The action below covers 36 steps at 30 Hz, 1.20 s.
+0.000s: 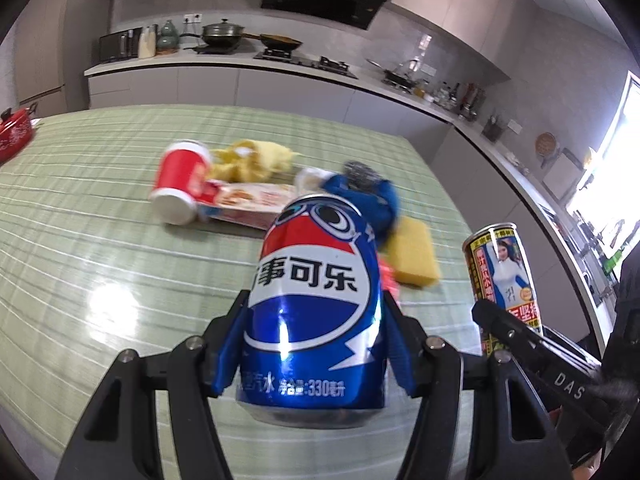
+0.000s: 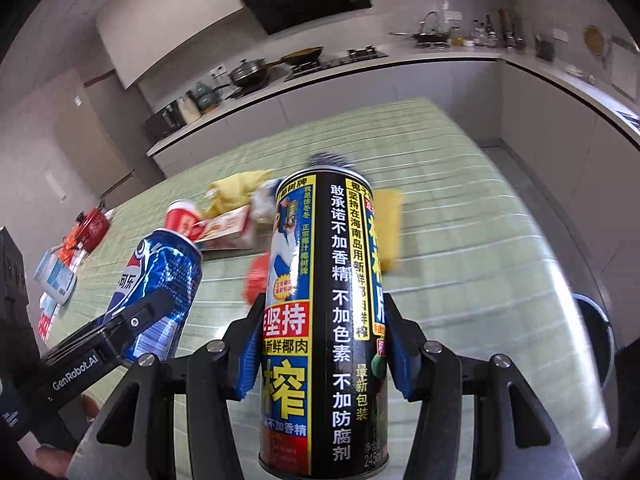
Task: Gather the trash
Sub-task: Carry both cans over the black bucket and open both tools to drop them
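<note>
My left gripper is shut on a blue Pepsi can, held upright above the green table. In the right wrist view that Pepsi can shows at the left. My right gripper is shut on a tall black coconut-juice can; this can also appears at the right of the left wrist view. On the table beyond lie a red paper cup on its side, a flat food box, yellow crumpled wrapping, a blue cloth and a yellow sponge.
A red pot stands at the table's far left, with small packets near the left edge. A kitchen counter with pans and a hob runs behind the table. A dark round bin rim shows at the right below the table edge.
</note>
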Each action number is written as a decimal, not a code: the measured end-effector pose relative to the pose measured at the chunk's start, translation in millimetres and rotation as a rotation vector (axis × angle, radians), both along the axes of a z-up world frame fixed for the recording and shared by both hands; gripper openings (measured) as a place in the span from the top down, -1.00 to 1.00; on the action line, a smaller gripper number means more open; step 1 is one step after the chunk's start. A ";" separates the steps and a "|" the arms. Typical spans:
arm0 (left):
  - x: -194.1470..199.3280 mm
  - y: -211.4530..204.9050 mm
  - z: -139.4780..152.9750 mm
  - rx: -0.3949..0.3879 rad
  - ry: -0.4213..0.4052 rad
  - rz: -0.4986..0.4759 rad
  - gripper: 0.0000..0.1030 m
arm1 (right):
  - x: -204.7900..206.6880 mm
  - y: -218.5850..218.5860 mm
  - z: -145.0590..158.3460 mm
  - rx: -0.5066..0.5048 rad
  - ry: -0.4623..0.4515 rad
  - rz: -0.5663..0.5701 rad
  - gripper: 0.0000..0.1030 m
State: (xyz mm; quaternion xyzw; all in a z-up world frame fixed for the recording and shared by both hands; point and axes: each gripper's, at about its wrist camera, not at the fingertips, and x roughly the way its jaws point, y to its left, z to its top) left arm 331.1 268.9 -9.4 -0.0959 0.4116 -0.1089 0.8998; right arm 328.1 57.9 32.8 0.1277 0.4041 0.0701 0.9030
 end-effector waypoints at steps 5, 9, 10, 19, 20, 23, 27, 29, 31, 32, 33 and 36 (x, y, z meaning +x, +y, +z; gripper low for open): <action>-5.3 -37.4 4.4 -0.001 -0.009 -0.085 -0.21 | -19.2 -39.2 2.6 0.007 -0.001 -0.089 -0.07; -9.4 -63.9 4.7 -0.005 -0.018 -0.162 -0.21 | -36.0 -67.9 1.2 0.000 0.017 -0.181 -0.07; -9.1 -68.9 3.0 -0.015 -0.010 -0.178 -0.21 | -40.1 -74.2 1.3 -0.006 0.022 -0.199 -0.07; -28.7 -130.3 -1.8 -0.016 0.003 -0.283 -0.21 | -80.0 -133.2 0.4 0.006 0.030 -0.321 -0.07; -31.8 -139.3 -0.1 -0.012 -0.003 -0.291 -0.21 | -83.5 -143.4 -0.1 0.012 0.029 -0.332 -0.07; -38.4 -166.1 1.5 -0.008 -0.020 -0.299 -0.21 | -93.5 -168.6 -2.1 0.018 0.024 -0.344 -0.07; -44.7 -207.2 -2.0 -0.011 -0.023 -0.292 -0.21 | -102.9 -213.7 -5.7 0.020 0.019 -0.332 -0.07; -48.2 -233.8 -4.1 -0.015 -0.013 -0.275 -0.21 | -105.3 -247.4 -11.3 0.024 0.028 -0.316 -0.07; -51.6 -256.0 -7.0 -0.021 -0.001 -0.265 -0.21 | -106.3 -276.7 -17.7 0.036 0.040 -0.307 -0.07; -53.1 -271.0 -9.7 -0.015 0.004 -0.263 -0.21 | -106.6 -289.0 -19.8 0.035 0.045 -0.305 -0.07; -54.0 -283.4 -12.0 -0.016 0.011 -0.263 -0.21 | -106.8 -305.2 -23.9 0.032 0.054 -0.300 -0.07; -56.0 -317.8 -20.2 -0.021 0.039 -0.262 -0.21 | -106.5 -343.3 -36.1 0.023 0.080 -0.295 -0.07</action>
